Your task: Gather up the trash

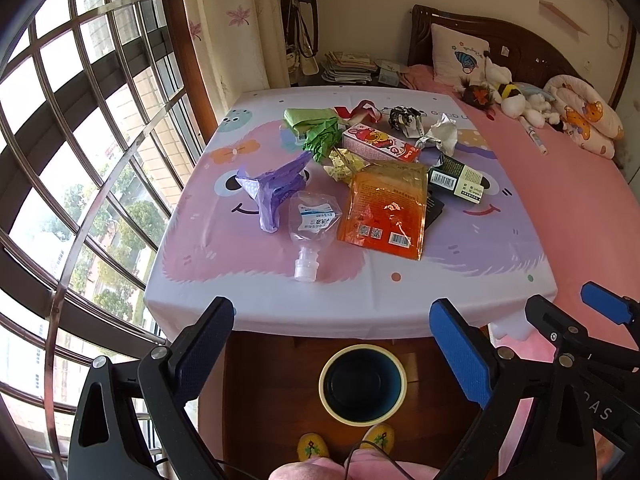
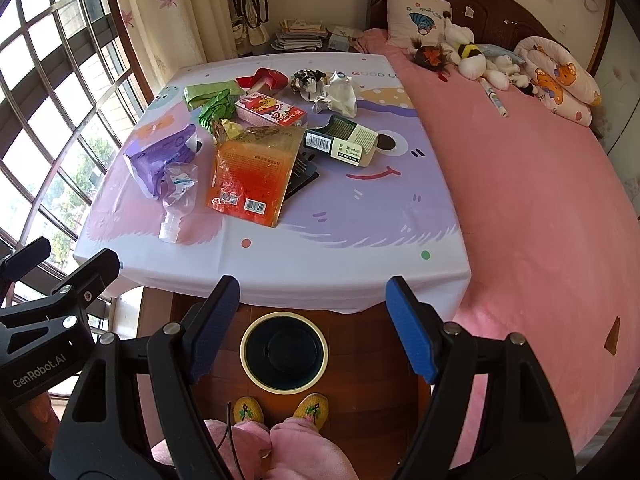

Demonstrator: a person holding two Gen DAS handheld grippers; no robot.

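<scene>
Trash lies in a heap on the cartoon tablecloth (image 1: 248, 304) (image 2: 340, 264): an orange foil pouch (image 1: 384, 208) (image 2: 252, 172), a clear squashed bottle (image 1: 312, 224) (image 2: 178, 188), a purple wrapper (image 1: 272, 188) (image 2: 160, 156), green paper (image 1: 320, 136) (image 2: 214, 106), a pink carton (image 1: 380, 144) (image 2: 270, 114), a dark box (image 1: 460, 178) (image 2: 344, 140) and crumpled white paper (image 1: 440, 136) (image 2: 340, 96). A dark bin with a pale rim (image 1: 362, 385) (image 2: 284, 351) stands on the floor below the near table edge. My left gripper (image 1: 332, 344) and right gripper (image 2: 312, 328) hover open above the bin, holding nothing.
A pink bed (image 2: 520, 200) with plush toys (image 2: 472, 60) and a pillow (image 1: 460, 56) borders the table's right side. A barred window (image 1: 80, 140) curves along the left. A person's yellow slippers (image 2: 280, 408) stand behind the bin. Stacked papers (image 1: 348, 66) sit beyond the table.
</scene>
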